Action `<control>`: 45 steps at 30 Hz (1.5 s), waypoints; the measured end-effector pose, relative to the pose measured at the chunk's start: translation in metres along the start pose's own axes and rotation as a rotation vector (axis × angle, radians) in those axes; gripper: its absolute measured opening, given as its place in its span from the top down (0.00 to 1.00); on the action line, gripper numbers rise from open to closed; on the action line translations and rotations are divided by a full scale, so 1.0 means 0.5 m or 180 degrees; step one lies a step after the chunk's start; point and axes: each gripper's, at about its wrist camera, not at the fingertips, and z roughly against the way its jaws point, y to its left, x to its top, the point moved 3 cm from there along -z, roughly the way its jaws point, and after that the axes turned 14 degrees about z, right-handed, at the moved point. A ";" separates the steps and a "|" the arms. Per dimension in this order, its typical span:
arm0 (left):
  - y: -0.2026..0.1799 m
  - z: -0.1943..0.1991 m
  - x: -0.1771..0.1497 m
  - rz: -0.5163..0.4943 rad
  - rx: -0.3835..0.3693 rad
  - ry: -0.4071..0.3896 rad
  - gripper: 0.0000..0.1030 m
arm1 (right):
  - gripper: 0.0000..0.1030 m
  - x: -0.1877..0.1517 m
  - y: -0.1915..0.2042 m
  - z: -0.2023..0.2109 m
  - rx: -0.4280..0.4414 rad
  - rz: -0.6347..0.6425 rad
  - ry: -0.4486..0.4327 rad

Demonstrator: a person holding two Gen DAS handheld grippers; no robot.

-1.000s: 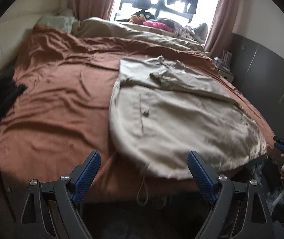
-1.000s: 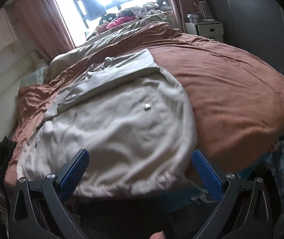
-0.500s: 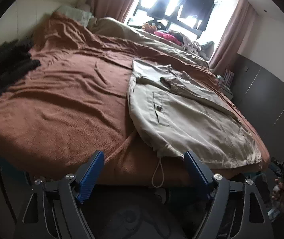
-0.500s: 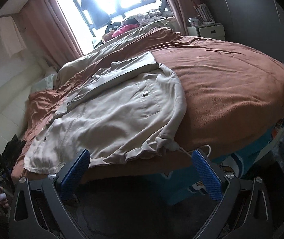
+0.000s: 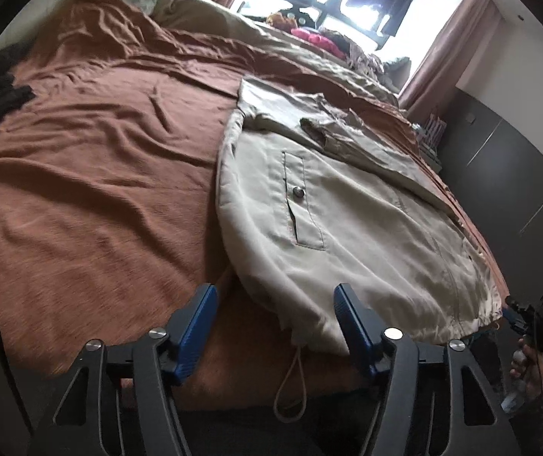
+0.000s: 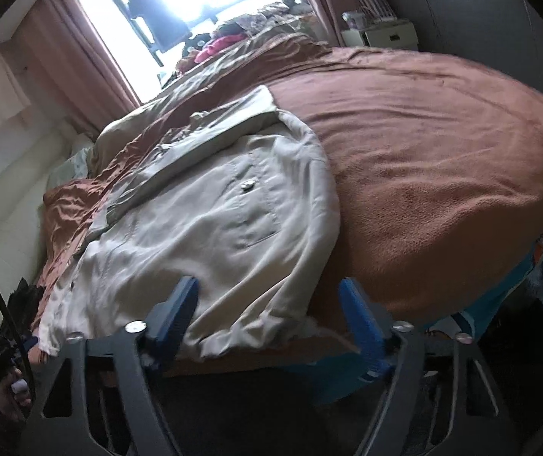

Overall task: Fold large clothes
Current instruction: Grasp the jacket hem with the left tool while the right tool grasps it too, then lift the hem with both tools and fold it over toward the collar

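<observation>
Left wrist view: beige jacket (image 5: 347, 205) lies flat on the bed (image 5: 92, 174); left claw (image 5: 273, 326) closing, unclenched, straddling the hem corner. Right wrist view: right claw (image 6: 269, 323) closing, released, around the opposite hem corner. Advise pinching both layers evenly.

My left tongs (image 5: 273, 315) and right tongs (image 6: 269, 309) are closing around the near hem of a beige jacket (image 5: 347, 220) at the bed (image 5: 81, 190) edge, pads not yet touching it. Wide bare brown blanket lies open on either side. A drawstring loop (image 5: 290, 383) dangles between my left fingers.
</observation>
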 end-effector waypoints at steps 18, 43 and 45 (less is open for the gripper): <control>0.009 -0.139 0.087 0.0263 0.0065 0.0335 0.57 | 0.33 0.081 -0.078 -0.141 0.0490 -0.0365 0.0129; -0.021 0.003 0.061 0.0412 -0.0296 0.0005 0.95 | 0.96 0.072 -0.036 -0.025 0.0719 -0.0424 0.0002; -0.032 0.031 0.065 0.0377 -0.0333 -0.0078 0.95 | 0.96 0.083 -0.014 0.007 0.0744 -0.0361 -0.0092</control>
